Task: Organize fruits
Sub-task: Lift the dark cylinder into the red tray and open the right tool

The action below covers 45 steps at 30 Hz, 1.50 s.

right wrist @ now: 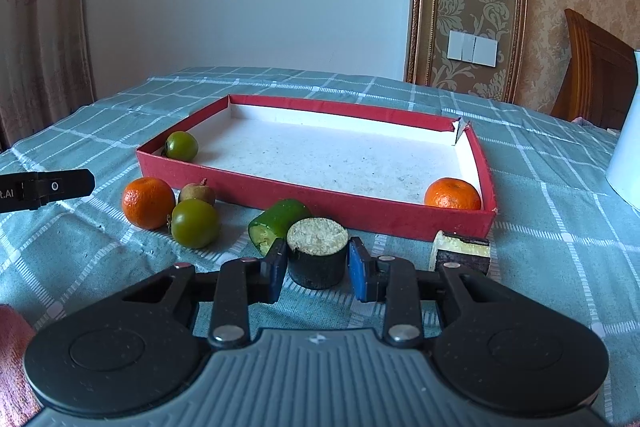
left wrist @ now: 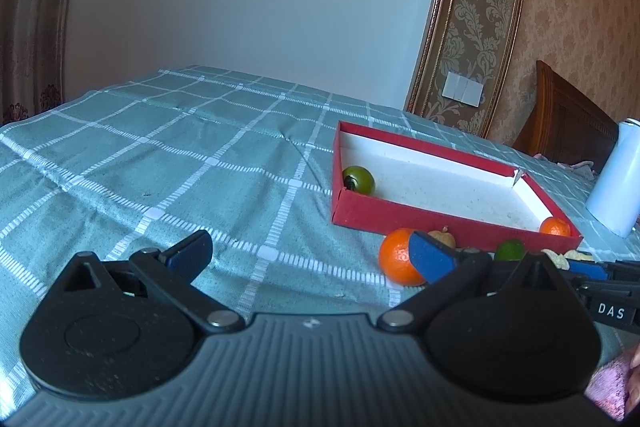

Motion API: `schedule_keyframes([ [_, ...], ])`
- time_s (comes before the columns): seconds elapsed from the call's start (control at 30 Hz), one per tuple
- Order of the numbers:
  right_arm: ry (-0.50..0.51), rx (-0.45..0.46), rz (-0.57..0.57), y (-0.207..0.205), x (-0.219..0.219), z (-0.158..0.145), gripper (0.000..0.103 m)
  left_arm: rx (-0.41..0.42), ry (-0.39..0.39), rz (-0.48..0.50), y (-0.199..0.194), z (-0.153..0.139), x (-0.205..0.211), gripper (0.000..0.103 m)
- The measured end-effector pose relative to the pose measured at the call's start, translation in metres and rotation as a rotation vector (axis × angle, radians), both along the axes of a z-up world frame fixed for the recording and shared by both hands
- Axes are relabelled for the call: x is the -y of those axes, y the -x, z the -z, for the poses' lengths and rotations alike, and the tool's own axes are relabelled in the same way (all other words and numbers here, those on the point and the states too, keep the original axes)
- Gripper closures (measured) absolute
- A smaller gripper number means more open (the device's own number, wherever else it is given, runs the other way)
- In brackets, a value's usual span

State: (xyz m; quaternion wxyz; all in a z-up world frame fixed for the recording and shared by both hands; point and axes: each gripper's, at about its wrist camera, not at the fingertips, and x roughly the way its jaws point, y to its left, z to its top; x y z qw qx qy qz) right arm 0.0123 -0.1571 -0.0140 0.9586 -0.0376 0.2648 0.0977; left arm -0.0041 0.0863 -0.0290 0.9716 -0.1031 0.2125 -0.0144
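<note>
Dark stubby cylinder point(right wrist: 317, 259), standing upright on the table point(right wrist: 560, 227) before the red box point(right wrist: 320, 201), looks stiff and light: your right gripper point(right wrist: 317, 269) jaws hug its straight sides, so squeeze there.

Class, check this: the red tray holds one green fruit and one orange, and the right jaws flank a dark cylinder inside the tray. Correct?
Not quite. The dark cylinder stands on the tablecloth in front of the red tray, as the right wrist view shows. The green fruit and orange are right.
</note>
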Motion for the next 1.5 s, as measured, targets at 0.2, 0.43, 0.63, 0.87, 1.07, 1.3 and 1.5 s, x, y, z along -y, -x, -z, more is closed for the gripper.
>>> schedule_keyframes([
  [0.2,-0.012,0.028,0.013,0.004,0.003,-0.005,0.072,-0.031,-0.028,-0.009,-0.004,0.000,0.003,0.000],
  [0.43,-0.036,0.084,0.042,0.000,0.011,-0.022,0.072,-0.087,-0.055,-0.024,-0.012,0.002,0.006,0.000],
  [0.63,-0.058,0.115,0.071,-0.022,0.022,-0.043,0.072,-0.117,-0.060,-0.037,-0.016,0.004,0.005,0.000],
  [0.87,-0.065,0.098,0.111,-0.056,0.030,-0.048,0.072,-0.165,-0.085,-0.060,-0.022,0.005,0.008,0.000],
  [1.07,-0.066,0.029,0.138,-0.089,0.035,-0.033,0.072,-0.176,-0.084,-0.061,-0.023,0.006,0.007,0.000],
  [1.3,-0.048,-0.043,0.178,-0.104,0.037,-0.010,0.071,-0.181,-0.092,-0.054,-0.023,0.006,0.008,0.000],
  [1.5,-0.031,0.009,0.179,-0.091,0.035,-0.014,0.046,-0.183,-0.096,-0.057,-0.023,0.006,0.009,0.000],
])
